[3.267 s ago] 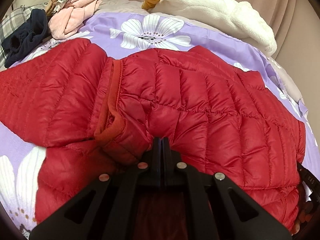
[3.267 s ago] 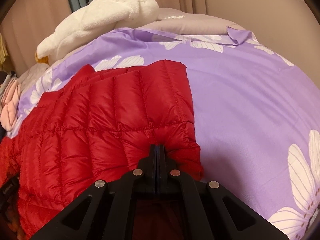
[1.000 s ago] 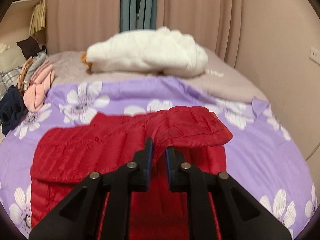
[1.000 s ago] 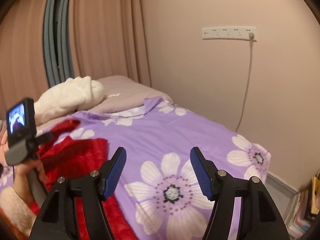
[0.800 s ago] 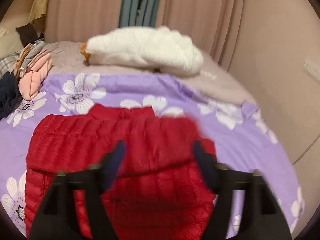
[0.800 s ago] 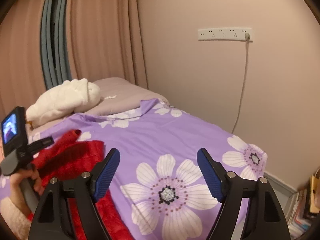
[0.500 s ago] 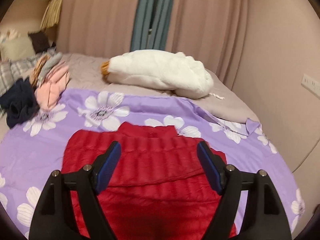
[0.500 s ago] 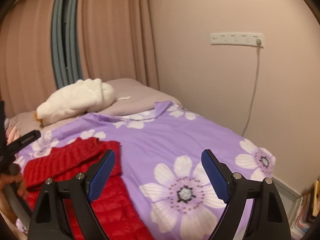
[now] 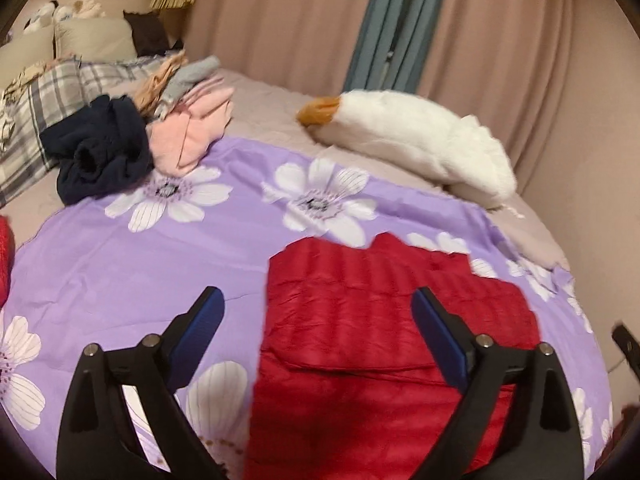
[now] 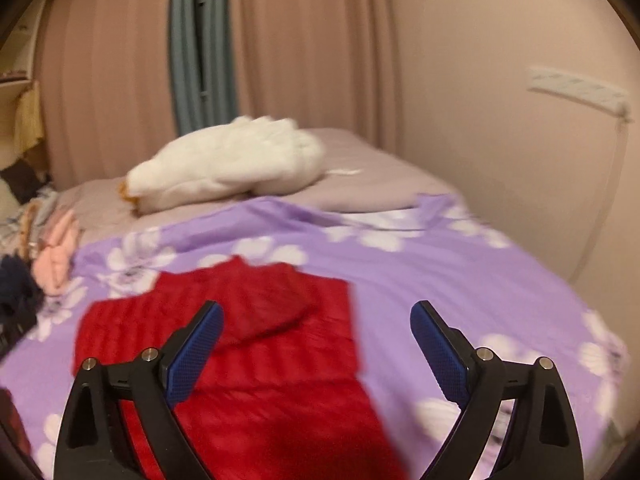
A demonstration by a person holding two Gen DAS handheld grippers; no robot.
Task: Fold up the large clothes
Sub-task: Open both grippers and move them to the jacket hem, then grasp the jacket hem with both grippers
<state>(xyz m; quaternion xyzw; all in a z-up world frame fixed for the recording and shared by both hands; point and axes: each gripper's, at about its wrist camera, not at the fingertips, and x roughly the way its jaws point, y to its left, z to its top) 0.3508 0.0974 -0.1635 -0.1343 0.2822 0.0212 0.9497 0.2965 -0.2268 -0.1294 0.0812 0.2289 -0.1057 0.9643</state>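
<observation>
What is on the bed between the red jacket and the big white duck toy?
Just purple flowered sheet, then bare grey bedding; nothing lies between red jacket and duck toy, seen in the left wrist view.

A bed fills the room, spread with a purple cover printed with white flowers over a grey-mauve sheet. Behind it hang pinkish-beige curtains parted on a narrow blue-grey strip. The plain pink wall on the right carries a white socket strip with a cord dropping from it. A plaid pillow lies at the far left. The light is warm and dim.
</observation>
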